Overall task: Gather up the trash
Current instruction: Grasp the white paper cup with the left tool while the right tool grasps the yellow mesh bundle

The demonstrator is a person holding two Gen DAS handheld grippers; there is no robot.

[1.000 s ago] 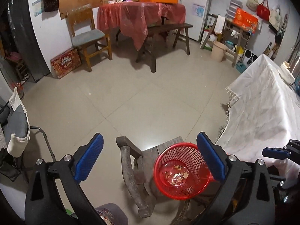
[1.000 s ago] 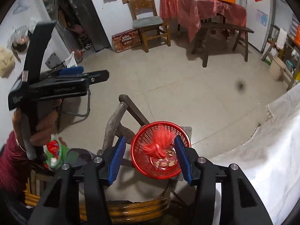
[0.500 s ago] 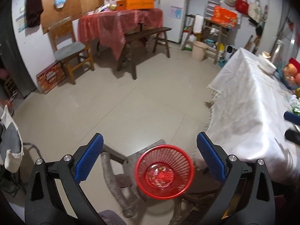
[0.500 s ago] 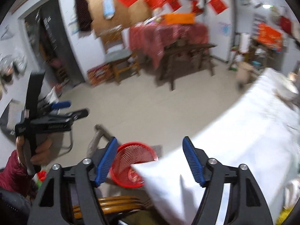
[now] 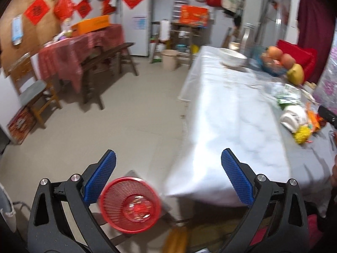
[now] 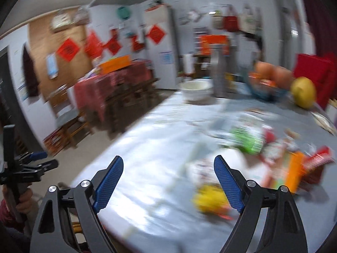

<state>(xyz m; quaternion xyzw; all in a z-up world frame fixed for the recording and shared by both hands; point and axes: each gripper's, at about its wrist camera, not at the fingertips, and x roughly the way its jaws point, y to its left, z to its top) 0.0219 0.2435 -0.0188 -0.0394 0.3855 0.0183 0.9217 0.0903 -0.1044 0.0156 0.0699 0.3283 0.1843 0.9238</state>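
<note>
A red mesh basket [image 5: 130,204] with a few scraps in it sits low at the table's near corner, on a wooden seat. My left gripper [image 5: 168,164] is open and empty above it. My right gripper [image 6: 168,170] is open and empty over the white-clothed table [image 6: 147,160]. Trash lies on the cloth ahead of it: a yellow crumpled wrapper [image 6: 210,198], a green packet [image 6: 248,137], orange and red wrappers [image 6: 294,166]. In the left wrist view the yellow wrapper [image 5: 302,133] and a white wad [image 5: 293,117] lie at the table's right side. The right wrist view is blurred.
A white bowl [image 5: 231,57], a metal flask [image 5: 247,38] and a fruit bowl [image 5: 276,63] stand at the table's far end. A red-clothed table with a bench [image 5: 84,50], a wooden chair [image 5: 31,90] and a beige bin [image 5: 169,59] stand across the tiled floor.
Both grippers have swung right from the basket toward the white table. The right gripper has risen from over the basket to over the tabletop, and its jaws have widened.
</note>
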